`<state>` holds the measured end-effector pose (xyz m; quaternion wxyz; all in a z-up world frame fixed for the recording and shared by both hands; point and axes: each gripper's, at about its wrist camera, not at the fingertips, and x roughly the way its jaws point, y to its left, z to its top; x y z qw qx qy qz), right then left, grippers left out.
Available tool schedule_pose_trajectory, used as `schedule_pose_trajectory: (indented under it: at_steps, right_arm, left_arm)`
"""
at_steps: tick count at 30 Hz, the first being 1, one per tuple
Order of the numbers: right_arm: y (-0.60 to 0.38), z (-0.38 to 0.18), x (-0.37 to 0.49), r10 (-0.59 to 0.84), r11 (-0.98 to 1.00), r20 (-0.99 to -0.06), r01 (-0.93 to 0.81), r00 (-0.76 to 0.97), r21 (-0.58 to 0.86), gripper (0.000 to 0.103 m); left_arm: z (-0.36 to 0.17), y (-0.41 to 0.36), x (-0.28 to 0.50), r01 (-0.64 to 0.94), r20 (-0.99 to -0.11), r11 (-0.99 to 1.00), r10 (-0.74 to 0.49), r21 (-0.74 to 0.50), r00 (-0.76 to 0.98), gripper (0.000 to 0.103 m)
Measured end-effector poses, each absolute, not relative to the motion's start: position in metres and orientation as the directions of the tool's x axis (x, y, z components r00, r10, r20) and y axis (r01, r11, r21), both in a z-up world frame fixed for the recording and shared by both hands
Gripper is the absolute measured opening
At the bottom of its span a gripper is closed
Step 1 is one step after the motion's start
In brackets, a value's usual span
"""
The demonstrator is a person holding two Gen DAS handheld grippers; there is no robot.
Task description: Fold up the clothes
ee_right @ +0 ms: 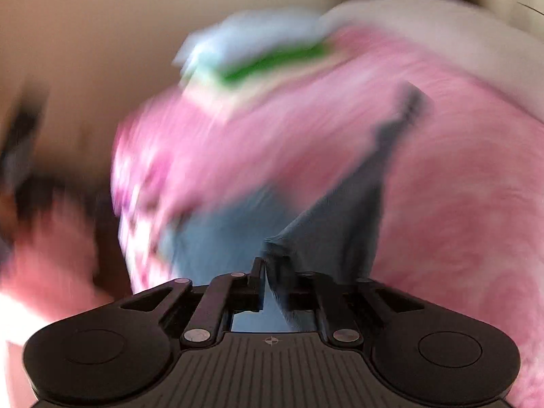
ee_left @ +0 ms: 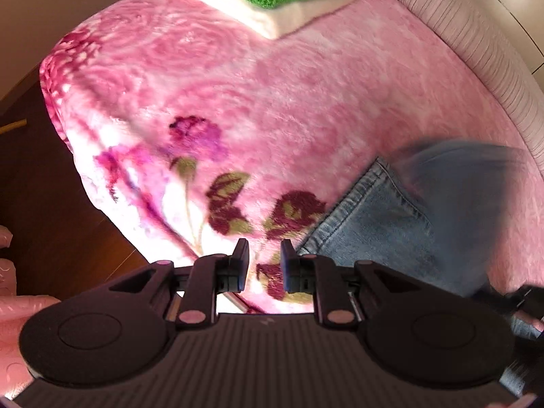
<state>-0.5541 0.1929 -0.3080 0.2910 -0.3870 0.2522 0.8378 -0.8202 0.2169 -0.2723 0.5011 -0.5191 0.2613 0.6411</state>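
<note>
1. The left gripper (ee_left: 264, 261) hovered low over the pink blanket (ee_left: 272, 102), fingers released, gripping nothing.
2. The right gripper (ee_right: 266, 282) pinched the jeans (ee_right: 340, 224), lifting denim above the bed's near right.

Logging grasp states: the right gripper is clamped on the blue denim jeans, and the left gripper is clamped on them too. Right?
Not quite. The right gripper is shut on the blue denim jeans, but the left wrist view shows the left gripper open and empty over the pink floral blanket.
</note>
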Motion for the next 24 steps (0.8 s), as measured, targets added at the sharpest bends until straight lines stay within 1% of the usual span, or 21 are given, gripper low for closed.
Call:
schedule_pose_trajectory:
  at_steps: [1, 2, 4, 6, 8, 10, 13, 15, 19, 20, 22, 23, 24]
  right_arm:
    - [0.184, -0.312, -0.575, 0.246, -0.760, -0.818, -0.627, -0.520, 0.170, 0.023]
    - [0.179, -0.315, -0.586, 0.216, -0.785, -0.828, -0.596, -0.517, 0.168, 0.024]
    - [0.182, -0.313, -0.577, 0.205, -0.748, -0.822, -0.627, -0.531, 0.218, 0.031]
    - [0.192, -0.308, -0.565, 0.217, -0.692, -0.820, -0.675, -0.530, 0.254, 0.036]
    - [0.199, -0.303, -0.542, 0.252, -0.616, -0.828, -0.743, -0.501, 0.262, 0.037]
    - [0.204, -0.304, -0.511, 0.297, -0.476, -0.856, -0.843, -0.423, 0.251, 0.037]
    - [0.214, -0.316, -0.458, 0.299, -0.208, -0.905, -0.947, -0.301, 0.246, 0.038]
    - [0.213, -0.320, -0.418, 0.298, -0.023, -0.920, -0.966, -0.253, 0.258, 0.038]
    - [0.195, -0.328, -0.345, 0.307, 0.300, -0.933, -0.911, -0.188, 0.282, 0.038]
    - [0.189, -0.329, -0.331, 0.307, 0.360, -0.937, -0.890, -0.170, 0.280, 0.038]
    - [0.176, -0.333, -0.308, 0.297, 0.461, -0.945, -0.847, -0.135, 0.265, 0.038]
    - [0.171, -0.335, -0.301, 0.291, 0.496, -0.949, -0.829, -0.122, 0.258, 0.038]
    - [0.165, -0.336, -0.293, 0.287, 0.527, -0.952, -0.811, -0.110, 0.253, 0.038]
  left_arm:
    - [-0.272, 0.216, -0.821, -0.914, -0.926, -0.358, 0.374, -0.189, 0.045, 0.014]
    - [-0.274, 0.215, -0.820, -0.914, -0.926, -0.352, 0.373, -0.200, 0.059, 0.014]
    - [-0.278, 0.213, -0.818, -0.910, -0.924, -0.344, 0.371, -0.233, 0.096, 0.014]
    - [-0.283, 0.211, -0.814, -0.896, -0.917, -0.343, 0.371, -0.281, 0.146, 0.014]
    - [-0.288, 0.211, -0.811, -0.864, -0.901, -0.358, 0.379, -0.353, 0.211, 0.015]
    - [-0.294, 0.212, -0.809, -0.812, -0.879, -0.395, 0.391, -0.429, 0.274, 0.017]
    - [-0.305, 0.215, -0.806, -0.763, -0.865, -0.447, 0.410, -0.467, 0.290, 0.018]
    - [-0.312, 0.217, -0.807, -0.730, -0.858, -0.482, 0.425, -0.484, 0.289, 0.018]
    - [-0.326, 0.221, -0.812, -0.651, -0.847, -0.555, 0.437, -0.518, 0.302, 0.018]
    - [-0.331, 0.222, -0.813, -0.621, -0.840, -0.574, 0.441, -0.534, 0.315, 0.022]
    - [-0.339, 0.223, -0.815, -0.557, -0.826, -0.611, 0.451, -0.563, 0.339, 0.022]
    - [-0.343, 0.223, -0.816, -0.525, -0.818, -0.628, 0.456, -0.575, 0.350, 0.019]
    - [-0.343, 0.222, -0.816, -0.516, -0.817, -0.634, 0.463, -0.576, 0.342, 0.011]
